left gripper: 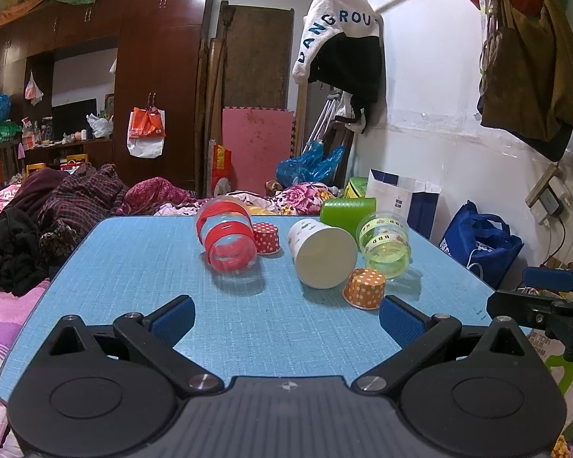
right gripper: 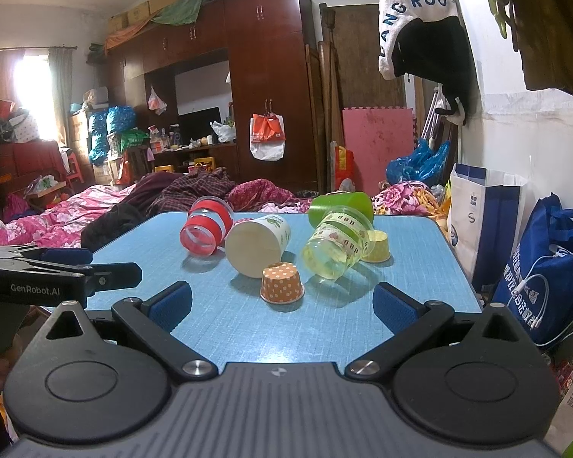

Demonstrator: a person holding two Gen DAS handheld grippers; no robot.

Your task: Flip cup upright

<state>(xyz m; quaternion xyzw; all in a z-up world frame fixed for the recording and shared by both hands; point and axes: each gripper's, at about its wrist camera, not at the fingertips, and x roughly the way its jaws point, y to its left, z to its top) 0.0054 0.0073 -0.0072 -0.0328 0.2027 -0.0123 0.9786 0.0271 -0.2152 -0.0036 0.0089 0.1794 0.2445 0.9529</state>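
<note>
Several cups lie on a blue table [left gripper: 133,267]. A clear cup with red bands [left gripper: 227,234] lies on its side; it also shows in the right wrist view [right gripper: 206,225]. A white paper cup [left gripper: 321,253] [right gripper: 258,246] lies on its side, base toward me. A clear cup with a yellow-green band [left gripper: 386,244] [right gripper: 338,250] lies tilted. An orange dotted cup [left gripper: 365,288] [right gripper: 282,282] stands upside down. My left gripper [left gripper: 286,318] is open and empty, short of the cups. My right gripper [right gripper: 282,305] is open and empty, just before the orange cup.
A green cup [left gripper: 347,210] lies at the table's far edge. A red dotted cup [left gripper: 265,237] and a yellow cup [right gripper: 378,246] sit among the others. A bed with clothes [right gripper: 95,210] lies left; bags [right gripper: 546,267] stand right by the wall.
</note>
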